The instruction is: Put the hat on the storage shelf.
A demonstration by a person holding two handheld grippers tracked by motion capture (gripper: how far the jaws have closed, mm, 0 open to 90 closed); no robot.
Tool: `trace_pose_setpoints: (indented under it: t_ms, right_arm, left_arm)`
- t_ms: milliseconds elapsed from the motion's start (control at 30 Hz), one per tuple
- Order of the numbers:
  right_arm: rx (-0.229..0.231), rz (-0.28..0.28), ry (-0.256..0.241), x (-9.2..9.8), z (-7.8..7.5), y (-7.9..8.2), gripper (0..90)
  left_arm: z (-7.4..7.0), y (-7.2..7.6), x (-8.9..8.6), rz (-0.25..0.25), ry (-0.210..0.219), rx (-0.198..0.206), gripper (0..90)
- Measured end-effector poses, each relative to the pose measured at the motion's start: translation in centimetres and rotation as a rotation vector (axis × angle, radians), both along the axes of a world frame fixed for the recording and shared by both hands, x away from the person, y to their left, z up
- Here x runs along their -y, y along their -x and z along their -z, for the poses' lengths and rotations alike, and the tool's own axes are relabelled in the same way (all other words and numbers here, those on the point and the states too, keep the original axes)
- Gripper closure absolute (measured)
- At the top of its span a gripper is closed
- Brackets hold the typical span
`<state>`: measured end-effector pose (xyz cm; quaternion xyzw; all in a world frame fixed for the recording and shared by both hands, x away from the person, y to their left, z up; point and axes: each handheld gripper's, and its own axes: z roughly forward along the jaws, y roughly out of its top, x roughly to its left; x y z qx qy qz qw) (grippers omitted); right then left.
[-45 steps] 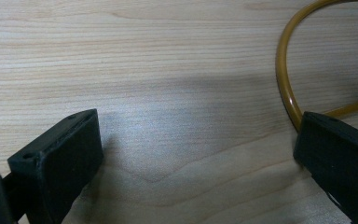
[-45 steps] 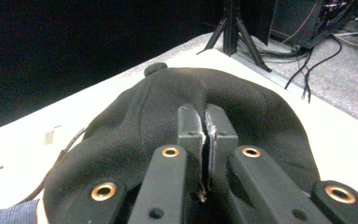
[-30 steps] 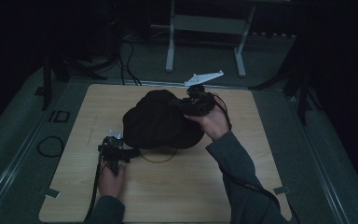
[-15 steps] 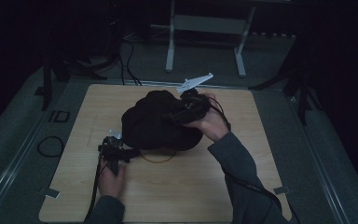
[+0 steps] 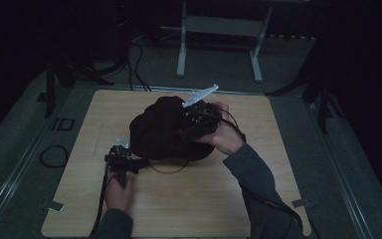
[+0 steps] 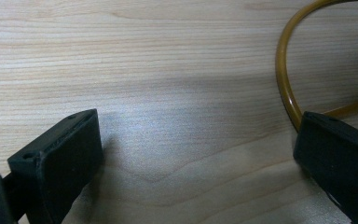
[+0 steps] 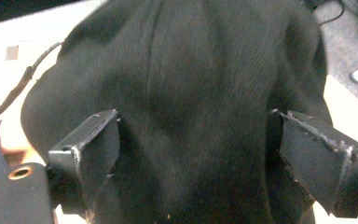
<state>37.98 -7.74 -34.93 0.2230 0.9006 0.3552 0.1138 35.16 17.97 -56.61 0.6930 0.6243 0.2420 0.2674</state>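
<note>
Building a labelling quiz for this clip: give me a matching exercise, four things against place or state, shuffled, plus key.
Things:
1. black fabric heap
2. thin amber cord loop
3. left tongs
4. right tongs

Places or states:
A. curves beside one jaw on bare wood
B. open, low over the light wooden tabletop
C. bunched at mid-table
D. open, jaws spread over dark cloth

Pairs: 1-C, 2-A, 3-B, 4-D
</note>
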Motion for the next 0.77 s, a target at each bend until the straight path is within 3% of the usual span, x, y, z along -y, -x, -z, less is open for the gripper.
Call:
trace_pose_setpoints:
  t_ms: [367,600,767]
  right_arm:
    - [-0.050,-0.004,0.075,0.8,2.2,-0.1,10.7]
    - [-0.047,0.009,-0.014,2.4,1.7,-0.1,10.8]
    - [-0.050,0.015,-0.014,3.4,1.7,0.0,10.8]
  left_arm:
    - [0.0,0.0,0.0,0.001,-0.004,0.000,0.7]
    - [0.0,0.0,0.0,0.001,-0.005,0.000,0.7]
    - [0.1,0.0,0.1,-0.008,0.003,0.008,0.7]
